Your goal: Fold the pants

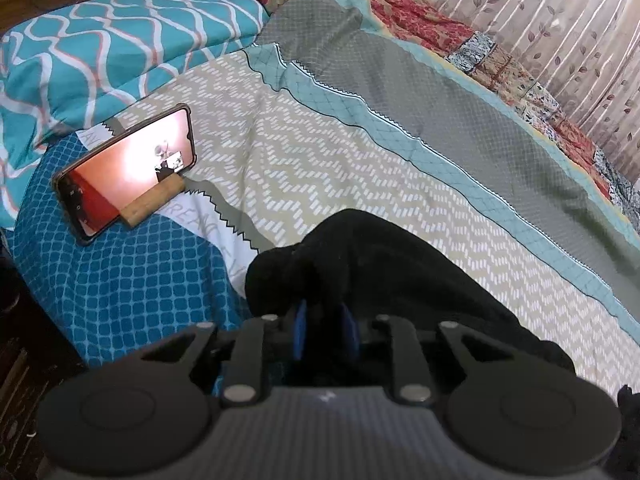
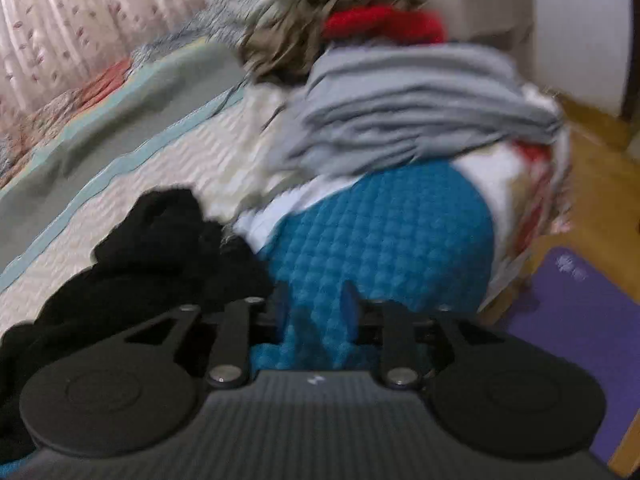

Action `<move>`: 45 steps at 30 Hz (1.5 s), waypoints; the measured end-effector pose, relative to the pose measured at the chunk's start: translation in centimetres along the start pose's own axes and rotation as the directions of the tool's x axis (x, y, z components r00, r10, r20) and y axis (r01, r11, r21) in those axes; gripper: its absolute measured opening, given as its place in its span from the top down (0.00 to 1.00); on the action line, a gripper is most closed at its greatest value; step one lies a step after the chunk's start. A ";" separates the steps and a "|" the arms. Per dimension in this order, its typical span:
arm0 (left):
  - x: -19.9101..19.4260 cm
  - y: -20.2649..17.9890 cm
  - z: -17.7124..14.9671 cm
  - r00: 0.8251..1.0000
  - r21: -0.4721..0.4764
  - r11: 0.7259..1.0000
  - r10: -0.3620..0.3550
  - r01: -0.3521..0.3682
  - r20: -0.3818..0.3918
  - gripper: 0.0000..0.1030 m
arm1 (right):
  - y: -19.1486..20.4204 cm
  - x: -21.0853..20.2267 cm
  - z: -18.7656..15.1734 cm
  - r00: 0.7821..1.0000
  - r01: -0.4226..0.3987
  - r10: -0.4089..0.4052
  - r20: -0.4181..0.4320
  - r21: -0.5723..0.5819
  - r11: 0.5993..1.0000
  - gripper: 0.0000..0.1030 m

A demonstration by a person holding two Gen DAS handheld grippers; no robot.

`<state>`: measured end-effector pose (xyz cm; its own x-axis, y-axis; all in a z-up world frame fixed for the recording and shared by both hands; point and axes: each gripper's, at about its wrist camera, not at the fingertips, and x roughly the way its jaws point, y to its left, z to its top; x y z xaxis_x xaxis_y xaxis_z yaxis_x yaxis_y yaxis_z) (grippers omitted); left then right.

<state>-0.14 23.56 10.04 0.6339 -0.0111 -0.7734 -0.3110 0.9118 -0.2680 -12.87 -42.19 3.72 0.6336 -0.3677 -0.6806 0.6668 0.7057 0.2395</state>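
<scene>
1. The black pants [image 1: 380,272] lie bunched on the patterned bedspread [image 1: 304,152] near the bed's edge, just ahead of both grippers.
2. They look soft, limp and light; they would likely sag and slide unless pinched firmly at a hem or waistband edge.
3. The left gripper [image 1: 323,330] tilts down, its blue pads set narrowly with dark cloth between them; whether they actually press on it cannot be told.
4. The right gripper [image 2: 316,312] angles down over the blue quilted patch [image 2: 384,224], jaws parted and empty, the pants lying just to their left in a blurred view.
</scene>
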 end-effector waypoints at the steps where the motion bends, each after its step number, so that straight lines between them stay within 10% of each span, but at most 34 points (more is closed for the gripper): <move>1: -0.1 -0.1 0.0 1.000 0.003 1.000 0.002 -0.002 0.000 0.79 | -0.1 -0.5 0.5 0.999 -0.033 0.032 0.026 0.031 0.999 0.61; 5: -0.4 -0.5 0.0 1.000 0.006 1.000 0.002 -0.003 0.011 0.78 | 3.6 -0.9 2.3 0.982 -0.170 0.174 0.069 -0.062 0.983 0.48; 7: -0.5 -0.7 -0.1 1.000 0.004 1.000 0.003 -0.003 0.015 0.78 | 6.4 -0.1 2.7 0.977 -0.199 0.207 0.059 -0.119 0.973 0.22; 10: -0.5 -1.1 -0.3 1.000 0.022 1.000 0.011 -0.012 0.029 0.83 | 9.1 2.7 2.9 0.976 -0.211 0.217 0.027 -0.132 0.968 0.19; 11: -0.5 -1.2 -0.4 0.999 0.032 0.999 0.017 -0.018 0.036 0.85 | 9.8 3.7 2.6 0.979 -0.202 0.204 0.004 -0.148 0.968 0.22; 13: -0.5 -1.6 -0.4 0.998 0.043 0.998 0.035 -0.037 0.042 0.86 | 11.0 5.9 1.4 0.985 -0.157 0.141 -0.094 -0.191 0.969 0.92; 17: -1.7 -2.0 0.7 0.997 0.044 0.998 0.032 -0.035 0.075 0.88 | 8.0 2.3 2.2 0.983 -0.175 0.176 0.052 -0.033 0.984 0.92; 27: 1.0 -7.1 8.9 0.981 0.032 0.998 -0.060 0.055 0.184 0.88 | 7.8 -2.8 15.0 0.877 -0.254 0.207 0.433 0.052 0.966 0.98; 32: 3.6 -9.8 10.4 0.979 0.076 0.995 -0.081 0.067 0.189 0.88 | 11.3 2.0 14.4 0.943 -0.251 0.273 0.192 -0.129 0.959 0.85; 35: 4.7 -9.8 10.5 0.981 0.061 0.995 -0.087 0.077 0.176 0.88 | 11.4 4.3 10.4 0.976 -0.201 0.209 0.060 -0.122 0.972 0.45; 40: 3.8 -8.6 10.3 0.977 0.019 0.995 -0.099 0.097 0.190 0.88 | 11.8 6.6 6.0 0.988 -0.151 0.147 -0.045 -0.118 0.981 0.42; 43: 2.5 -7.7 10.1 0.972 -0.014 0.994 -0.106 0.112 0.207 0.88 | 12.6 7.5 5.6 0.989 -0.140 0.131 -0.071 -0.136 0.981 0.51; 45: 1.7 -7.0 9.9 0.970 -0.031 0.993 -0.106 0.116 0.217 0.89 | 13.1 8.7 4.9 0.985 -0.139 0.116 -0.130 -0.190 0.972 0.94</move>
<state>10.15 21.26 16.30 0.8018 -0.0183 -0.5973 -0.2577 0.8912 -0.3733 3.30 -39.12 4.27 0.6502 -0.2019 -0.7325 0.4855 0.8520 0.1961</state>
